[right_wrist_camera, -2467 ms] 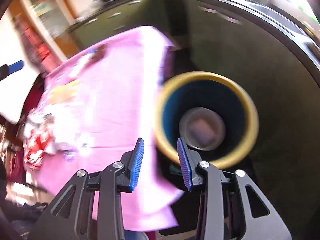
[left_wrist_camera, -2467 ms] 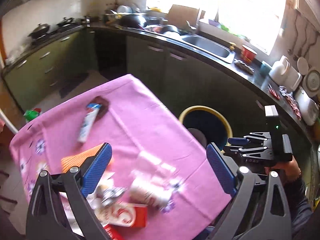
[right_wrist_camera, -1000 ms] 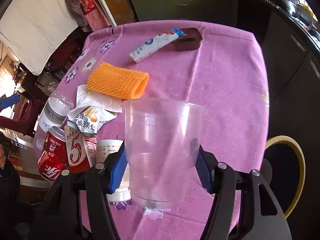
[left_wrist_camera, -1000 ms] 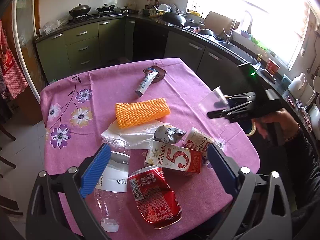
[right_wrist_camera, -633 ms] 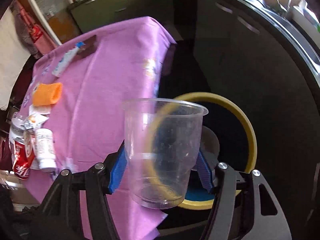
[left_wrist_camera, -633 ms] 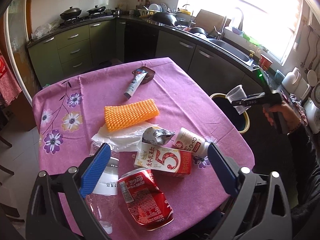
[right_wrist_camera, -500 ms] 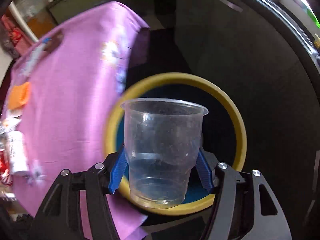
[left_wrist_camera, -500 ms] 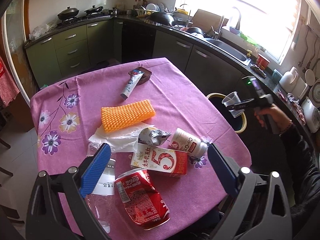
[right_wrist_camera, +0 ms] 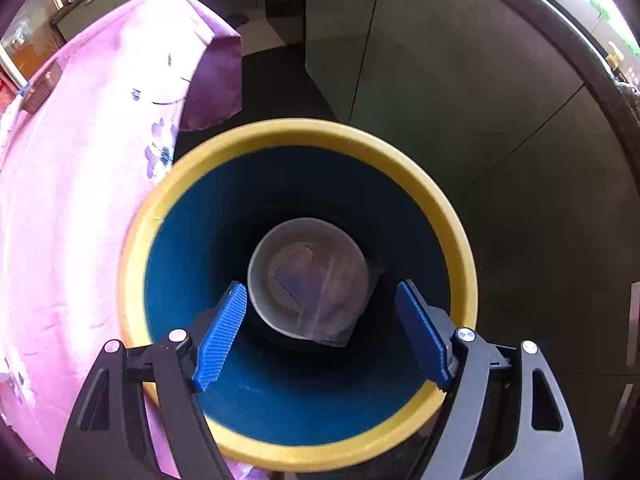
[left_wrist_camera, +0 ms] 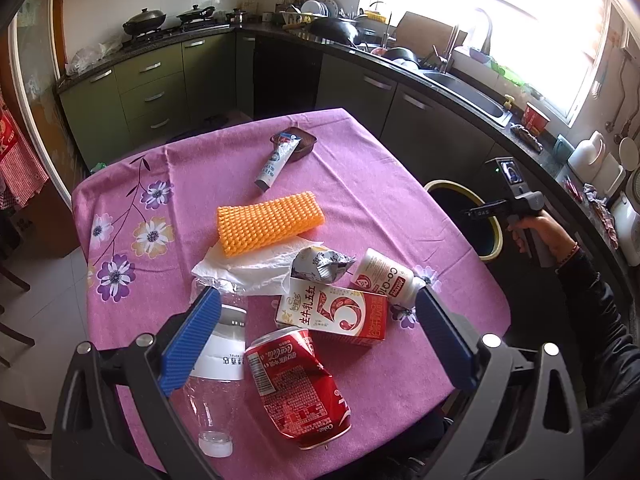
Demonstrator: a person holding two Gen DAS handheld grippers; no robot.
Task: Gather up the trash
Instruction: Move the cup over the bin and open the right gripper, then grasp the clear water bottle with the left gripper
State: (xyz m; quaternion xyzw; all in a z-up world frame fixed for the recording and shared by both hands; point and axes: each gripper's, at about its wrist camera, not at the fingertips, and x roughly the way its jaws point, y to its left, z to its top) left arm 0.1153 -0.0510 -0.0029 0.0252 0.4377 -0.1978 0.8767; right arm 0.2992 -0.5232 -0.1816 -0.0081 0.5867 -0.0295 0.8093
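On the pink-clothed counter (left_wrist_camera: 360,184) our open, empty left gripper (left_wrist_camera: 316,336) frames the crushed can (left_wrist_camera: 298,384), while our right gripper (right_wrist_camera: 320,332), jaws just opened, hangs empty over the bin (right_wrist_camera: 452,216).

Pink flowered tablecloth (left_wrist_camera: 360,184); orange netted sleeve (left_wrist_camera: 269,225); red can (left_wrist_camera: 298,384); yellow-rimmed, blue-lined bin (right_wrist_camera: 440,200); blue ribbed pads (right_wrist_camera: 222,336)

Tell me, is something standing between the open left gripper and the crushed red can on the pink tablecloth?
Nothing visible does. The red can lies bare just ahead of the left gripper, between its open fingers; the clear bottle and milk carton lie beside it.
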